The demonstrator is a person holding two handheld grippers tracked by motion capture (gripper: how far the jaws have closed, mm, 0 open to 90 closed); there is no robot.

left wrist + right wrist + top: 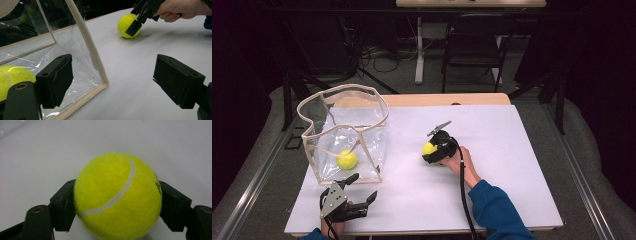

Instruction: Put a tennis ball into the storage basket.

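A yellow tennis ball (428, 147) (117, 195) lies on the white table top (502, 160), and my right gripper (432, 151) (117, 206) is shut on it, one black pad pressed against each side. From the left gripper view the same ball (126, 23) rests on the table with the right gripper (136, 23) clamped over it. A second tennis ball (347, 159) (13, 75) sits inside a clear plastic bag (362, 102) (86, 42) with a beige rim, at the left. My left gripper (364, 186) (112, 77) stands open just in front of the bag's near corner, holding nothing.
The bag stands upright with its mouth open at the top. Behind the table are a dark chair (474, 45), a white desk leg (419, 50) and cables on the floor. White surface stretches to the right of the held ball.
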